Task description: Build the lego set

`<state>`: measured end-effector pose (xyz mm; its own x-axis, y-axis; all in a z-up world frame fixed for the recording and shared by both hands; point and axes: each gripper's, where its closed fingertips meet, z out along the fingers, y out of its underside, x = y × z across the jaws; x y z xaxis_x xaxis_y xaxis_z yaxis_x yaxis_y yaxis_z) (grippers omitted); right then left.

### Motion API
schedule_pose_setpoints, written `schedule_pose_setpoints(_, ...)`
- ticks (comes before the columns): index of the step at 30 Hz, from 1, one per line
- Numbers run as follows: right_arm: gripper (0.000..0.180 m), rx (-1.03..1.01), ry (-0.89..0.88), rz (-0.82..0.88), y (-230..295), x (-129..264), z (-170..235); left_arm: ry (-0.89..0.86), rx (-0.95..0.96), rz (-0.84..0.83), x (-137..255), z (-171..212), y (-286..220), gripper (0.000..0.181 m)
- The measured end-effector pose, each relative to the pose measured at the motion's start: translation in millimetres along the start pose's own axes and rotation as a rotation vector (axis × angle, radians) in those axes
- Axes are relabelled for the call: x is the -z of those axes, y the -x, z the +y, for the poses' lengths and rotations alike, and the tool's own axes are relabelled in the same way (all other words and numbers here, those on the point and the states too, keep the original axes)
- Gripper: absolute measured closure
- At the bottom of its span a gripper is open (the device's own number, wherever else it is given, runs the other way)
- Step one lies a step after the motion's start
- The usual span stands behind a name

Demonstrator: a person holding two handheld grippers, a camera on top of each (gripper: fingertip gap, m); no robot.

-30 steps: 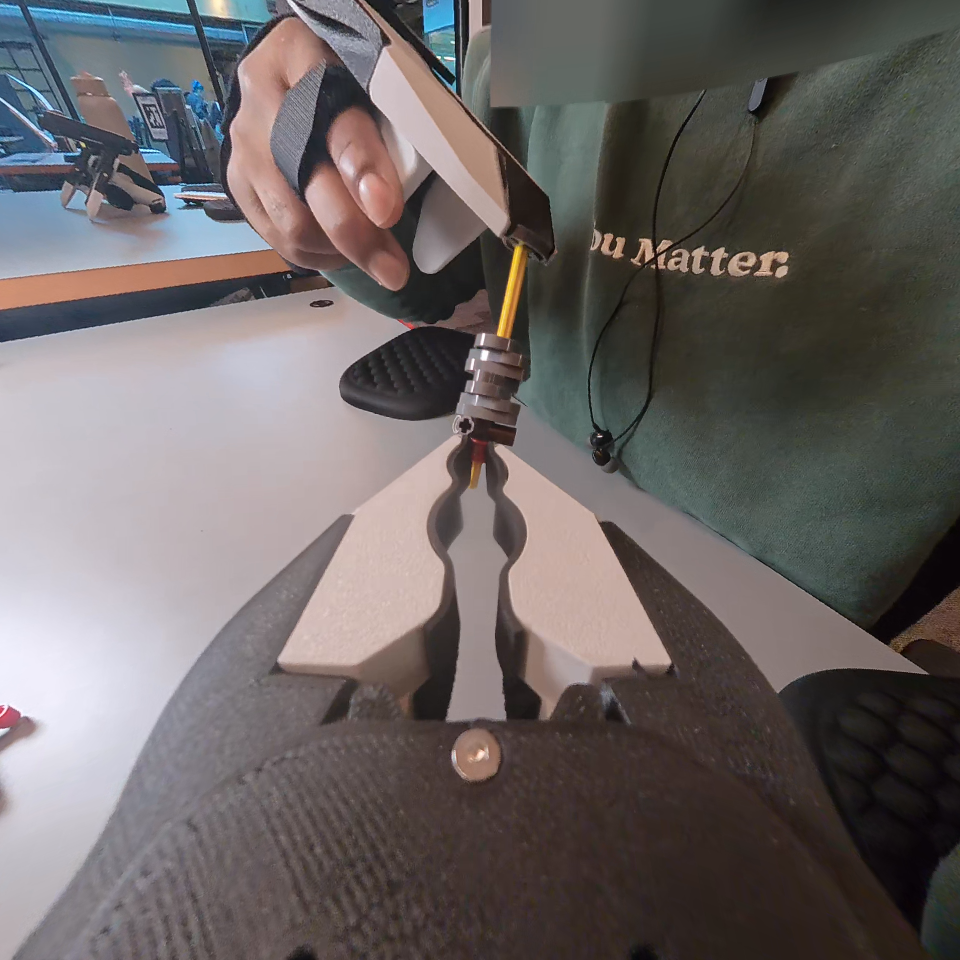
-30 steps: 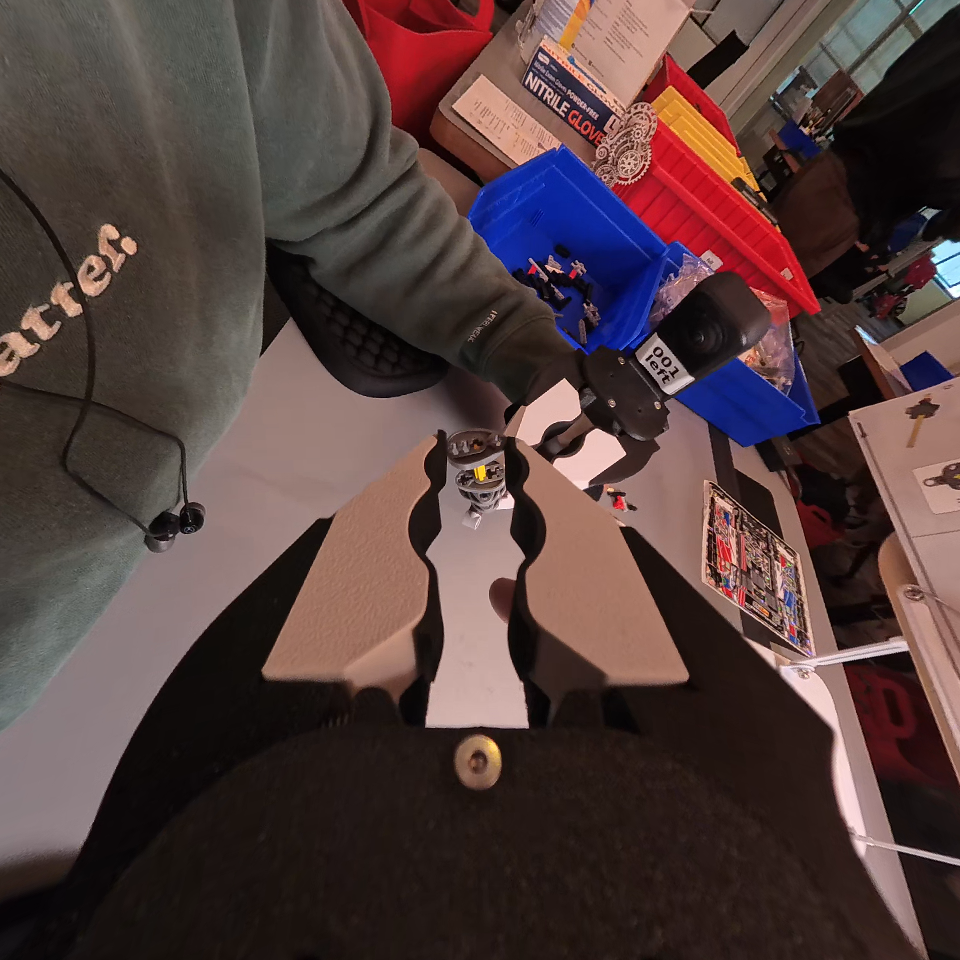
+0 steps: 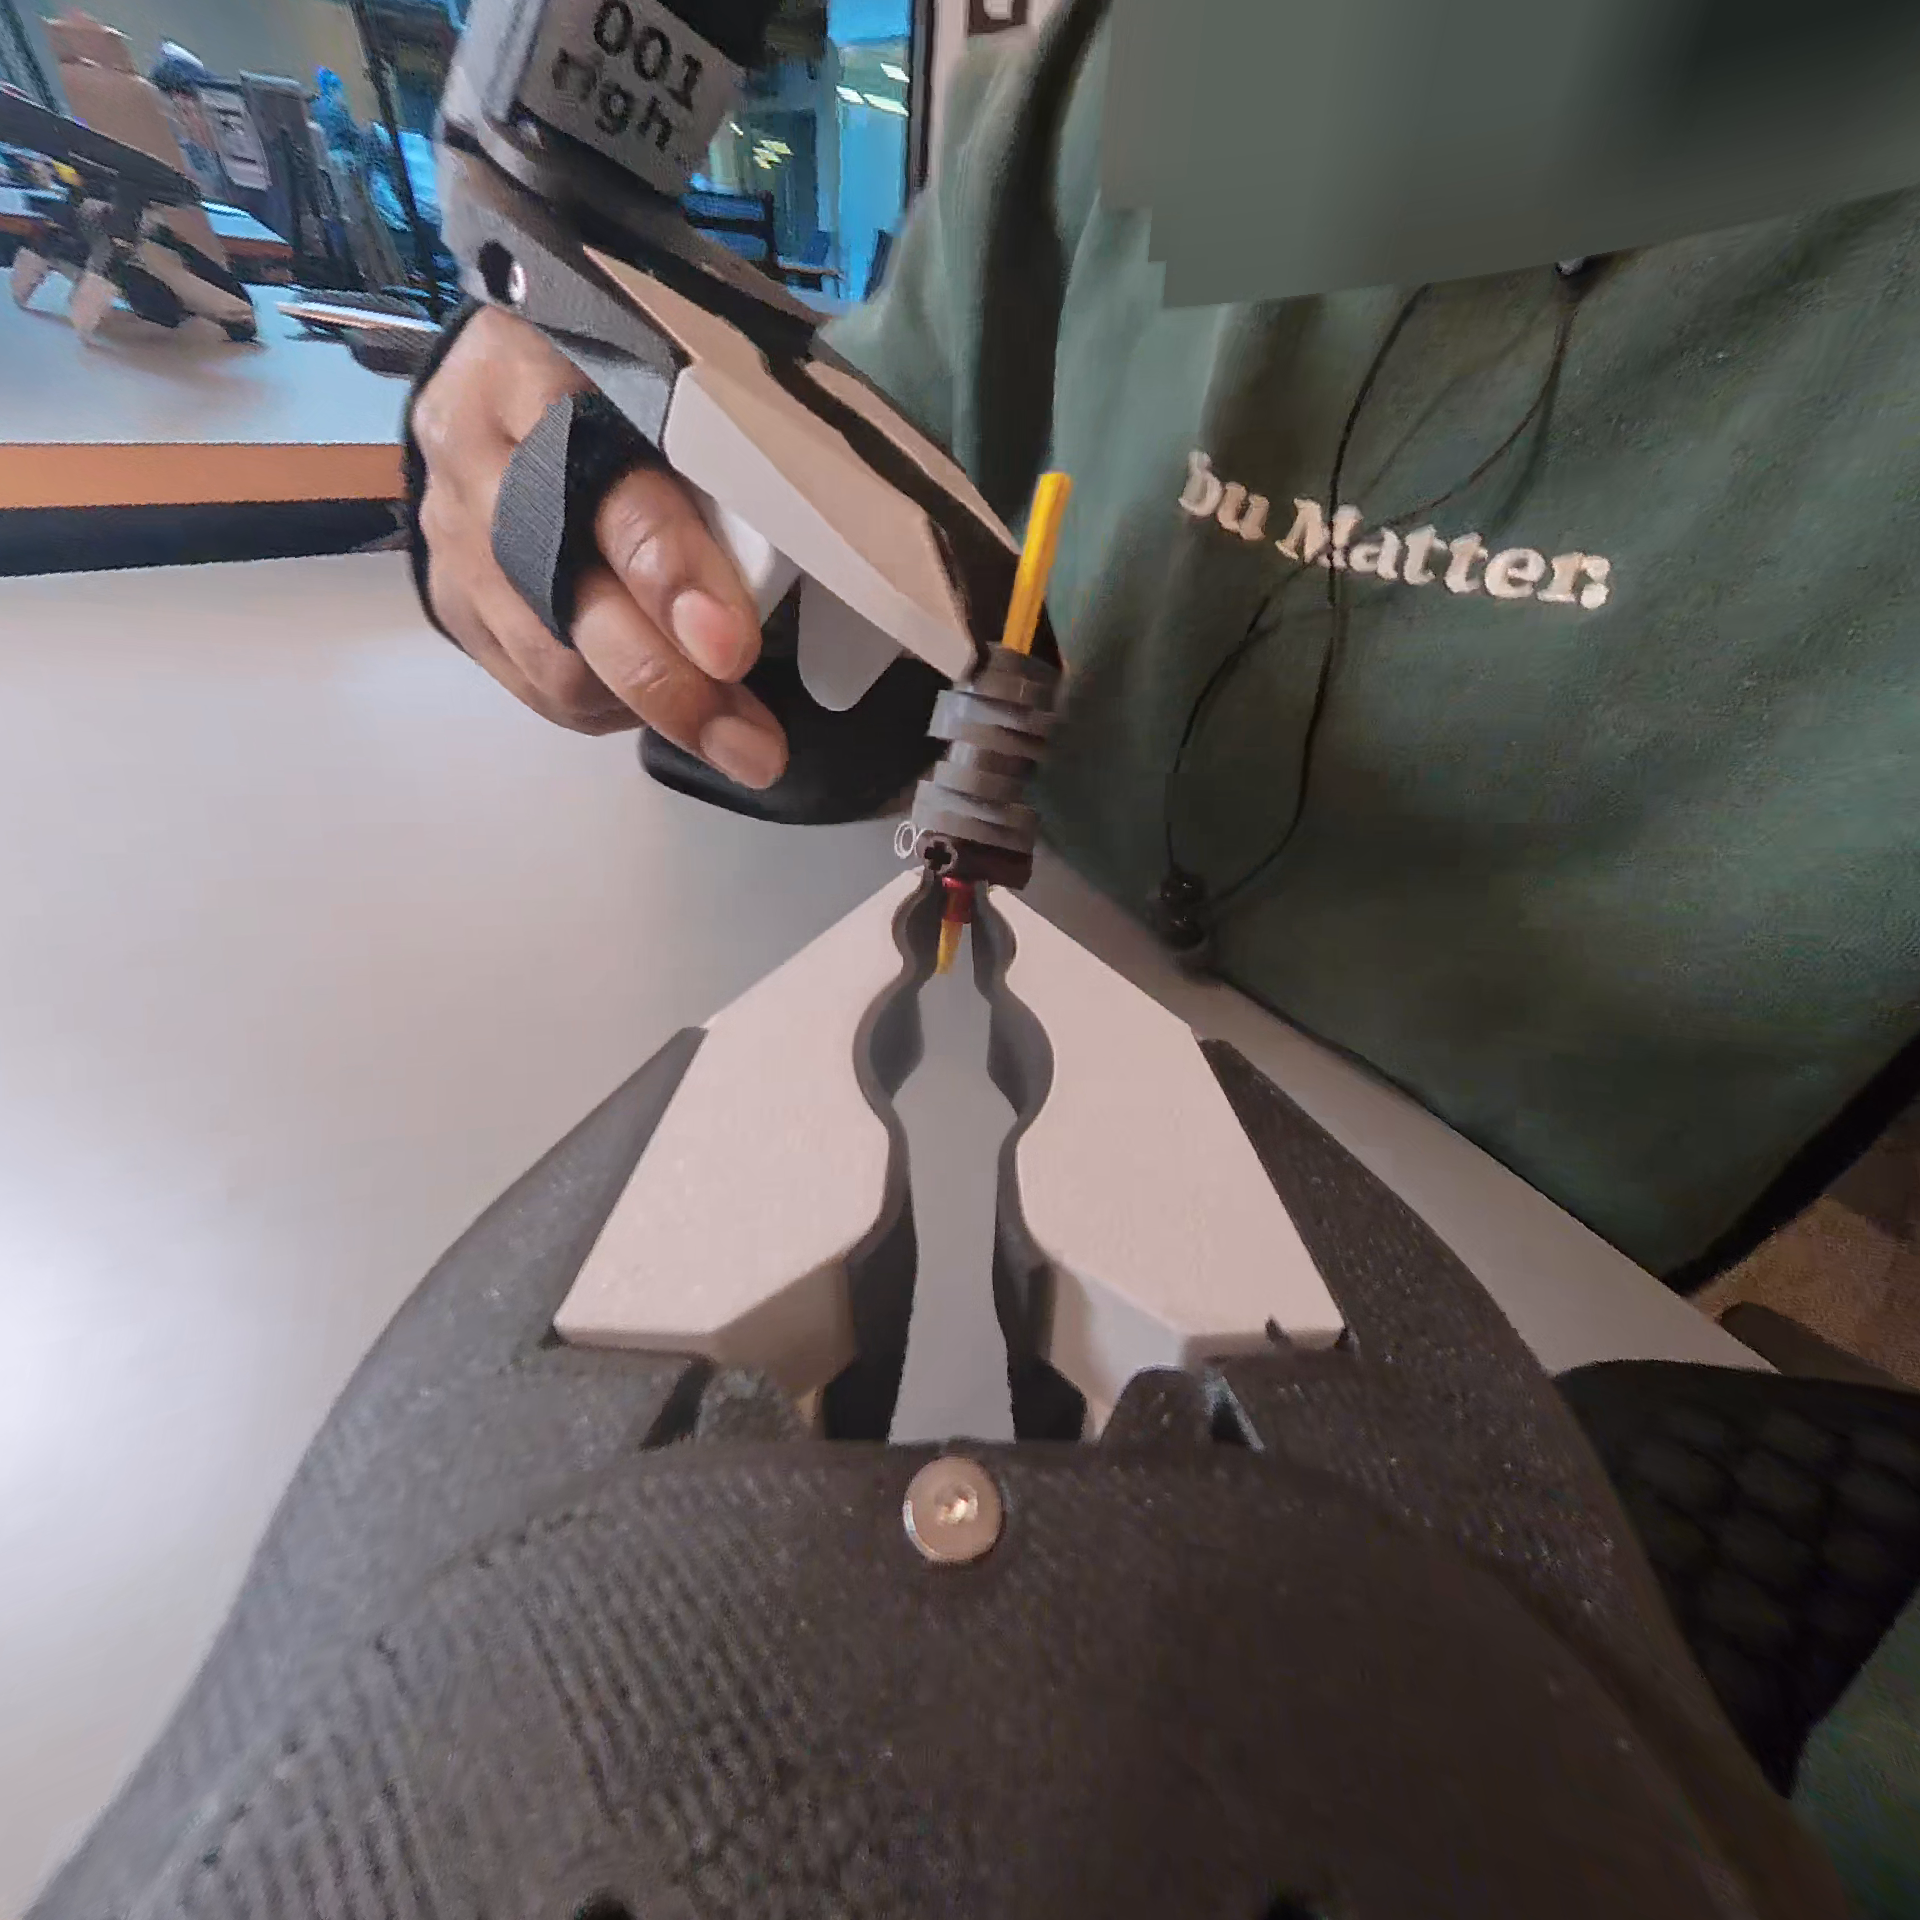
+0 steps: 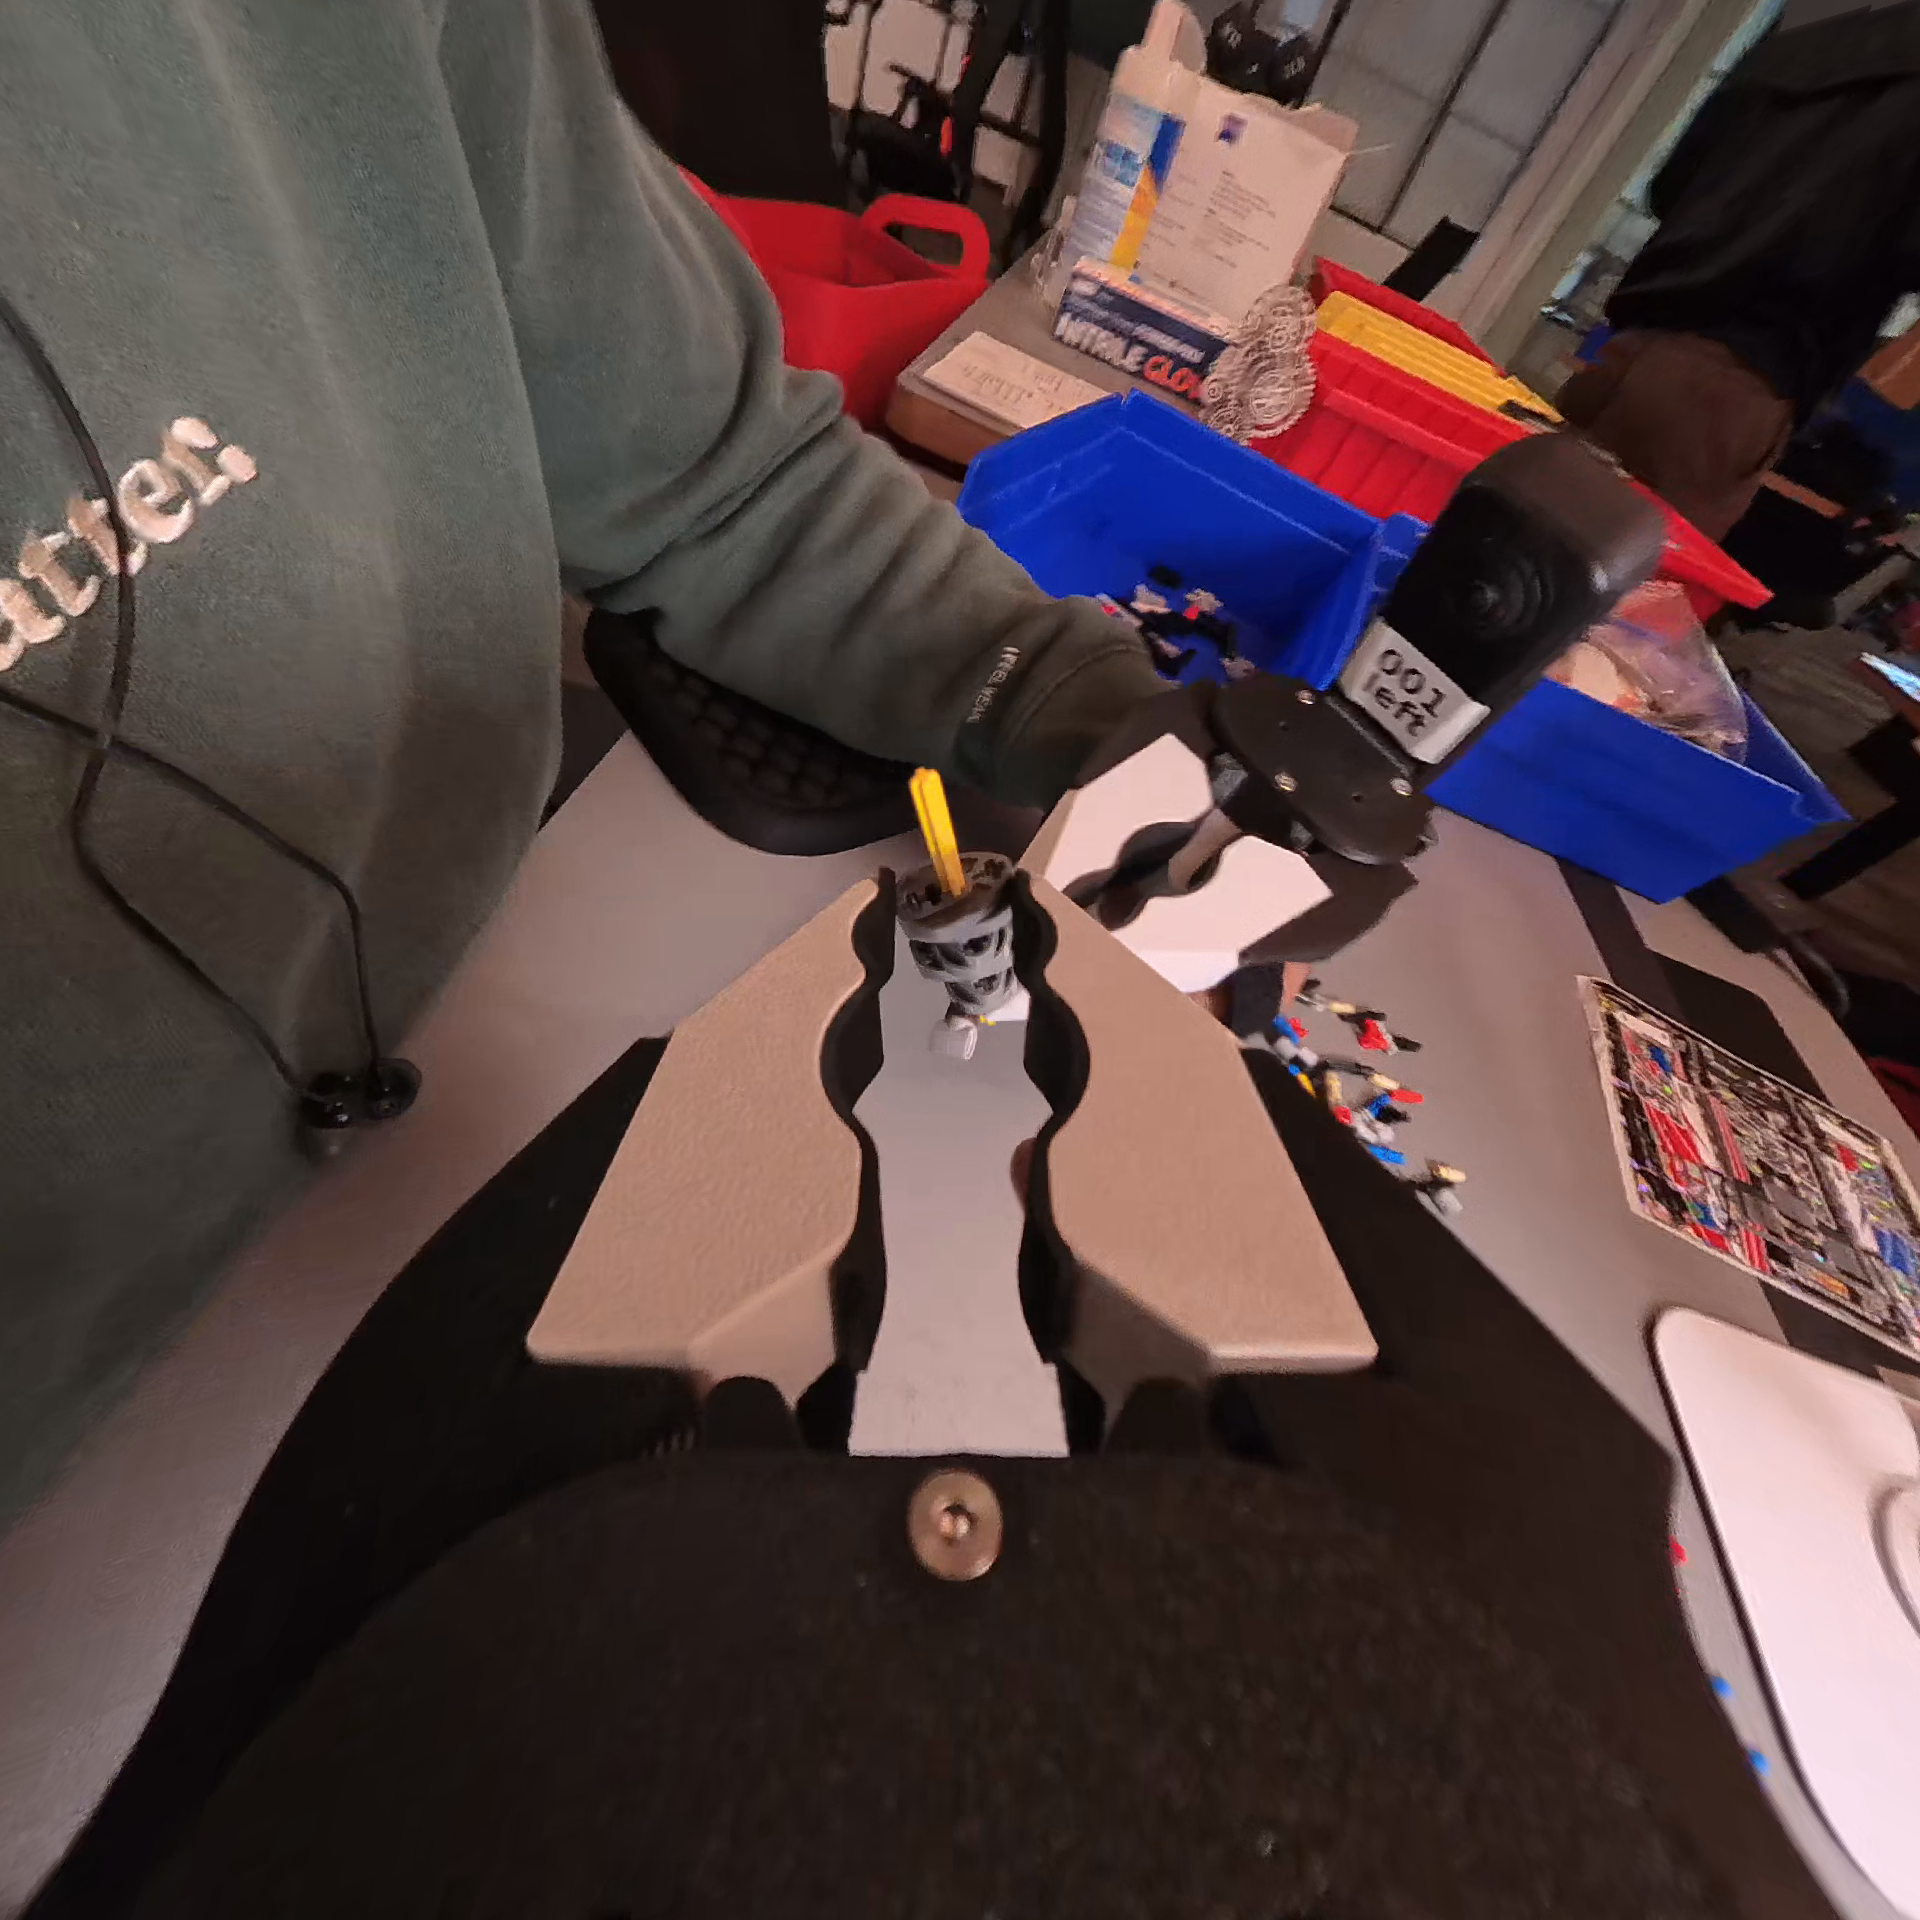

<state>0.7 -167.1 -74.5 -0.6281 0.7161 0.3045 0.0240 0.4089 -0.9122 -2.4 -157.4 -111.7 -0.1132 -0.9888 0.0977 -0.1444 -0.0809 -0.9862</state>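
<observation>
The left claw (image 3: 951, 920) is nearly closed, its tips pinching the lower end of a yellow axle (image 3: 1036, 561) where a red bit shows just under a stack of grey bushings (image 3: 987, 758) threaded on that axle. The right claw (image 4: 956, 914) is narrowed around the top of the same stack (image 4: 961, 940), the axle's upper end (image 4: 932, 829) poking out above its tips. The assembly hangs above the grey surface (image 3: 260, 935), close to the person's green sweatshirt (image 3: 1558, 831). In the right wrist view, loose lego pieces (image 4: 1361, 1091) lie scattered on the surface beside a printed instruction sheet (image 4: 1766, 1164), with a blue bin (image 4: 1195, 520) behind them.
</observation>
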Motion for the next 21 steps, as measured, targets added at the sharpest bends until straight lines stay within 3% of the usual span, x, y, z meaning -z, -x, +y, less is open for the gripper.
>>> schedule_pose_setpoints(2, 0.158, -0.057, -0.018, 0.089, -21, 14, 6, -0.045, 0.03, -0.073, 9, -6, 14, 0.176)
schedule_pose_setpoints(5, 0.138, -0.199, -0.069, 0.231, -55, 46, 20, -0.041, 0.092, -0.278, 28, -5, 47, 0.176)
schedule_pose_setpoints(9, 0.146, -0.288, -0.051, 0.385, -80, 79, 46, 0.067, 0.234, -0.437, 39, 18, 73, 0.176)
schedule_pose_setpoints(15, 0.15, -0.325, 0.102, 0.361, -80, 63, 87, 0.162, 0.38, -0.487, 34, 42, 84, 0.175)
schedule_pose_setpoints(21, 0.173, -0.324, 0.163, 0.29, -72, 49, 106, 0.211, 0.364, -0.493, 30, 46, 82, 0.175)
